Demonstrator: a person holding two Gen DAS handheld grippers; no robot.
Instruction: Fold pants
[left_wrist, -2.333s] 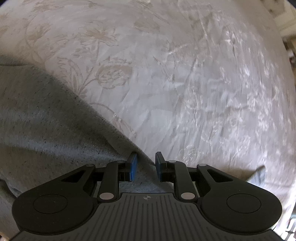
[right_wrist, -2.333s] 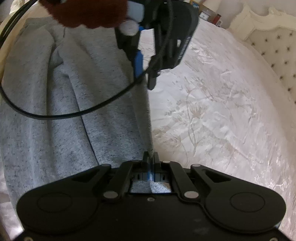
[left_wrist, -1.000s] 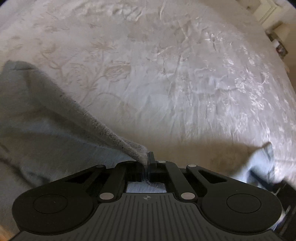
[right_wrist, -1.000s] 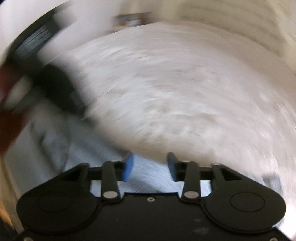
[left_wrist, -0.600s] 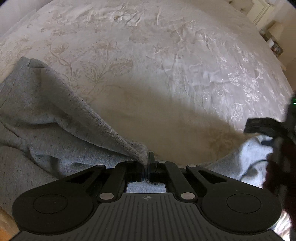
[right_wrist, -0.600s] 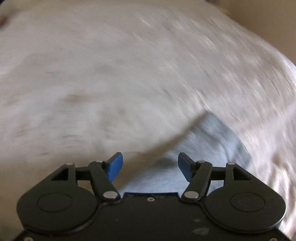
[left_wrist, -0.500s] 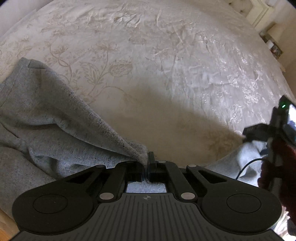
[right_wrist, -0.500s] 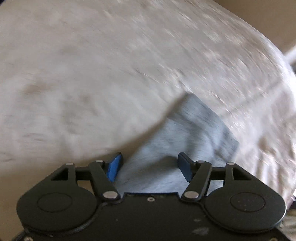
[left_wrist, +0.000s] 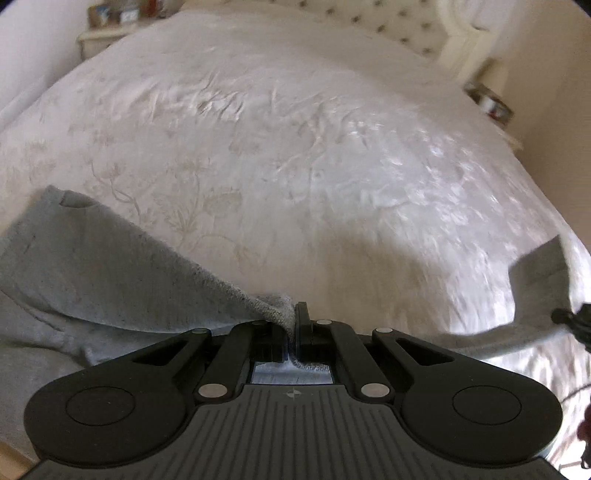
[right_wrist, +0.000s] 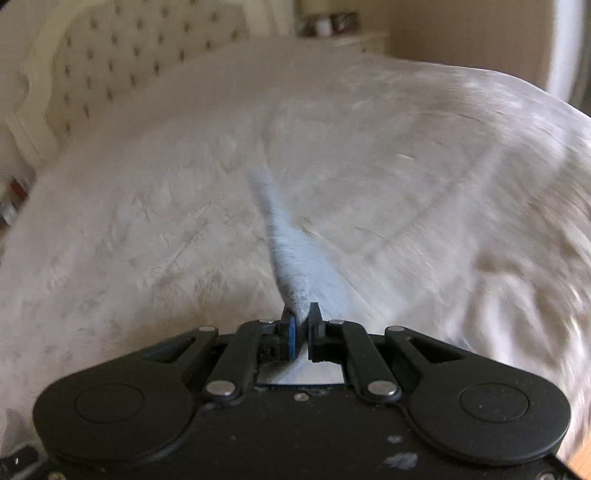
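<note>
Grey sweatpants (left_wrist: 92, 258) lie on the left of the bed, and their edge rises into my left gripper (left_wrist: 295, 317), which is shut on that fabric. One pant leg stretches to the right, its end (left_wrist: 539, 269) lifted off the cover near a dark piece of the other tool (left_wrist: 576, 317). In the right wrist view my right gripper (right_wrist: 301, 321) is closing its jaws on a narrow fold of the grey pants (right_wrist: 288, 258), and the pads press on the cloth. That view is blurred.
A white floral bedspread (left_wrist: 314, 147) covers the whole bed. A tufted cream headboard (right_wrist: 110, 66) stands at the far end. Nightstands with small items sit at the bed's far corners (left_wrist: 110, 22) (left_wrist: 491, 99). A wooden bed edge (left_wrist: 11, 458) shows at bottom left.
My right gripper swung over to the end of the pant leg and went from open to shut on the fabric. My left gripper rose a little, still holding the pants' edge.
</note>
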